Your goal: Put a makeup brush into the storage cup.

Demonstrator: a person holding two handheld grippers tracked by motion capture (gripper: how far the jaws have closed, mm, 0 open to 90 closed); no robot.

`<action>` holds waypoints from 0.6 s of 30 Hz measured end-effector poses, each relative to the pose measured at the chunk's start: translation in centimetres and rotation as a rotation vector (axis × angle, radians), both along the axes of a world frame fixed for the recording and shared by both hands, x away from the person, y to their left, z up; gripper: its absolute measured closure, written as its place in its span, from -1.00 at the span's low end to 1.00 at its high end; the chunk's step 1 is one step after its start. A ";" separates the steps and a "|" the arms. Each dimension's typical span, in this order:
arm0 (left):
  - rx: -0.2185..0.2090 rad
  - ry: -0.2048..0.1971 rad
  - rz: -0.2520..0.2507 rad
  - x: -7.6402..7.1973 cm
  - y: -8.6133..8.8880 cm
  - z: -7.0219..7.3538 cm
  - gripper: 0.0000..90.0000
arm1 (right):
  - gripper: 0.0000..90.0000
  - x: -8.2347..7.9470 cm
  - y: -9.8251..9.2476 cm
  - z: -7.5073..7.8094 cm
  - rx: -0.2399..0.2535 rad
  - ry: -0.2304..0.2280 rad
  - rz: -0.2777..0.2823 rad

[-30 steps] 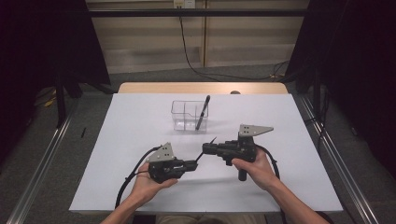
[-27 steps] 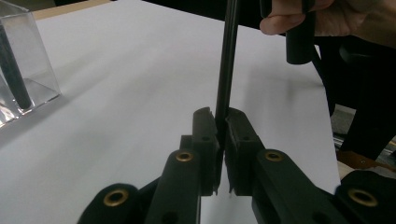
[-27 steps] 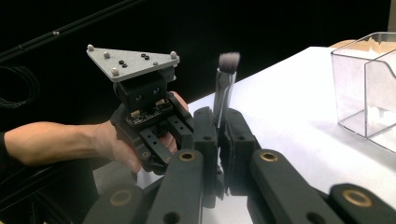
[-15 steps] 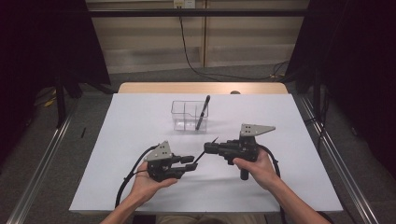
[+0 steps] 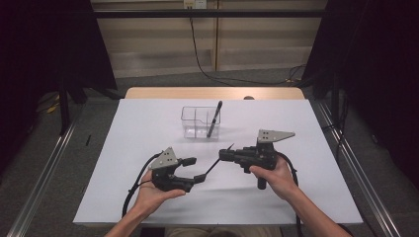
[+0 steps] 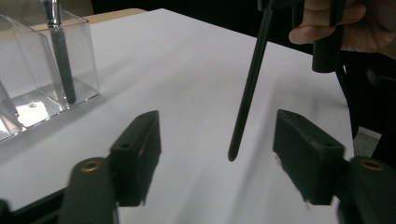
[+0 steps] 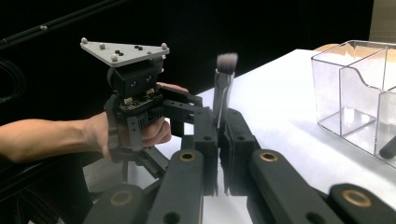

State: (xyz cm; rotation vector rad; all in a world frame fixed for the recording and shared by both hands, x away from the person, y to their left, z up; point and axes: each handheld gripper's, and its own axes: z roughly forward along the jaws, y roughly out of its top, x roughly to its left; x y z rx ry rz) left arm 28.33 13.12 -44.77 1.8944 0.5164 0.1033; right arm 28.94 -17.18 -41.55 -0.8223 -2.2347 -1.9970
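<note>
A slim black makeup brush point(image 5: 215, 164) slants down toward the table, and my right gripper point(image 5: 223, 156) is shut on its metal ferrule point(image 7: 220, 100), just below the bristles point(image 7: 227, 60). My left gripper point(image 5: 194, 169) is open; its jaws have just been opening. The brush's handle tip point(image 6: 233, 151) hangs between the two pads and touches neither. A clear plastic organizer point(image 5: 192, 123) stands farther back on the table. A dark pen-like stick point(image 5: 214, 119) leans in its right compartment.
White paper covers the table point(image 5: 306, 128), with a wooden edge at the back. Metal rails run along both sides of the table. Cables trail from both grippers toward the near edge. The organizer's divider walls point(image 7: 355, 88) stand close on the right in the right gripper view.
The left gripper's jaws have parted from the brush handle, which they held shut a second ago. Both hands stay in place, and the right gripper keeps its hold.
</note>
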 end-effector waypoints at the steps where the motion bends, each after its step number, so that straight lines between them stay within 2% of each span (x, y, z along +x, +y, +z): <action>1: -0.009 -0.005 0.008 0.0 0.0 0.0 -0.41 | 0.91 0.0 0.0 0.0 -0.001 -0.002 -0.003; 3: -0.009 -0.006 0.030 0.0 0.2 0.1 -0.58 | 0.91 0.0 -0.1 0.1 -0.010 -0.004 -0.007; 5: -0.016 -0.003 0.043 0.1 0.4 0.1 -0.63 | 0.91 0.0 -0.1 0.1 -0.021 -0.004 -0.005; 7: -0.018 0.014 0.068 0.2 0.5 0.1 -0.77 | 0.91 0.0 -0.2 0.2 -0.026 -0.008 -0.007; 12: -0.033 0.023 0.080 0.3 1.2 0.5 -0.84 | 0.91 -0.1 -0.4 0.3 -0.032 -0.014 -0.013; 18: -0.025 0.004 0.118 0.0 1.9 0.8 -0.91 | 0.91 0.0 -0.7 0.5 -0.042 -0.010 -0.016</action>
